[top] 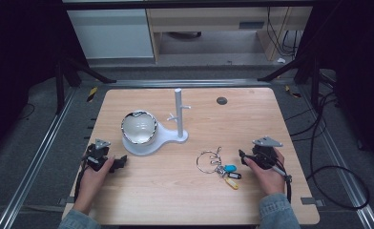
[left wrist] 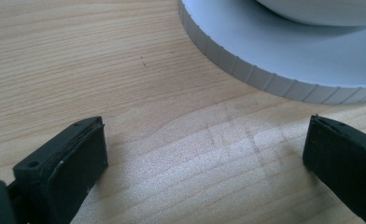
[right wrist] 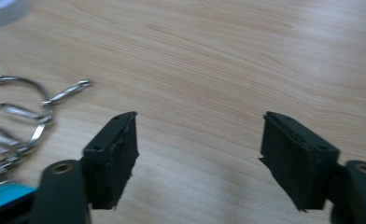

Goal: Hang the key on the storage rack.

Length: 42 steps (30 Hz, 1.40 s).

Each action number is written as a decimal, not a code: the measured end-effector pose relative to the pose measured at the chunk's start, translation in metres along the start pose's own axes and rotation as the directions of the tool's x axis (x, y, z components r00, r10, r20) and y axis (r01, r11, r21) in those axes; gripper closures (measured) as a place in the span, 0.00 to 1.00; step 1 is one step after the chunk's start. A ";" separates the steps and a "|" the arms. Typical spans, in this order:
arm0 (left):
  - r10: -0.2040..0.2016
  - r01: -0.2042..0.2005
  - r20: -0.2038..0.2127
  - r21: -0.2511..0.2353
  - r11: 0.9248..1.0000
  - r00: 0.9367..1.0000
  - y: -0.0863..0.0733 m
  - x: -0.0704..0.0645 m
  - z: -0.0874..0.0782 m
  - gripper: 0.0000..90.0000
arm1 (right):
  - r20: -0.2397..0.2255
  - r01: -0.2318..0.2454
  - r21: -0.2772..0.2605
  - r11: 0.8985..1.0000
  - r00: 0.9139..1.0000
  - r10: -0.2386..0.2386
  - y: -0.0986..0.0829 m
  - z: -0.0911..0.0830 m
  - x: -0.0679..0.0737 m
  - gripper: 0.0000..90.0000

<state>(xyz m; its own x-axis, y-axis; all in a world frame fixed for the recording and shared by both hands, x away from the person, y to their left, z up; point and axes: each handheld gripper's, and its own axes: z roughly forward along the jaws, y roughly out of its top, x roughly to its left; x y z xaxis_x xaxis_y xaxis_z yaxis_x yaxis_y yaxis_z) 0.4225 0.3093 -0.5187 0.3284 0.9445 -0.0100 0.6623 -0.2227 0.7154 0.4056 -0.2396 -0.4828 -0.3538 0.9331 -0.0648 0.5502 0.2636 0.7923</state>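
A white stand has an upright post with pegs (top: 178,112) and a round base (top: 162,137). A shiny white bowl (top: 139,127) sits on that base. A key ring (top: 209,161) with blue, black and yellow tags lies on the wooden table (top: 175,191), right of centre. My left gripper (top: 122,161) rests on the table, open, just left of the base; its own view shows the left gripper (left wrist: 207,135) facing the ribbed base rim (left wrist: 265,79). My right gripper (top: 243,155) is open just right of the keys. In its own view the right gripper (right wrist: 200,126) holds nothing, with the key ring (right wrist: 36,107) to its left.
A dark round grommet (top: 222,100) is set in the table's far right part. Cables (top: 337,176) trail over the floor right of the table. Metal rails (top: 42,148) run along both sides, and cabinets (top: 113,33) stand beyond the far edge.
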 end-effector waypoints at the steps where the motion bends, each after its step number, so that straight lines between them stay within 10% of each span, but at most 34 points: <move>1: 0.000 0.000 0.000 0.000 1.000 1.000 0.000 0.000 0.000 0.00 | 0.000 0.000 0.000 1.000 1.000 0.000 0.000 0.000 0.000 0.37; 7: 0.001 -0.001 0.002 0.000 1.000 1.000 0.000 0.000 0.000 0.00 | -0.108 0.123 -0.048 0.991 0.986 -0.127 0.004 -0.015 0.030 0.71; 22: 0.004 -0.004 0.004 -0.001 1.000 1.000 0.000 -0.001 0.000 0.00 | -0.286 0.252 -0.032 0.967 0.925 -0.250 -0.002 -0.018 0.074 0.99; 42: 0.008 -0.008 0.008 -0.004 1.000 1.000 0.000 -0.001 0.000 0.00 | -0.289 0.265 0.050 0.963 0.927 -0.240 -0.010 -0.004 0.066 0.96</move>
<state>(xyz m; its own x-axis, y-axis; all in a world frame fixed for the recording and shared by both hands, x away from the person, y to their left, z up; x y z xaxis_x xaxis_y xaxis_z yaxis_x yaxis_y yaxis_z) 0.4225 0.3079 -0.5189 0.3395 0.9405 -0.0100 0.6571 -0.2296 0.7180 0.3738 -0.1820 -0.4930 -0.6785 0.7308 -0.0745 0.4740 0.5130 0.7157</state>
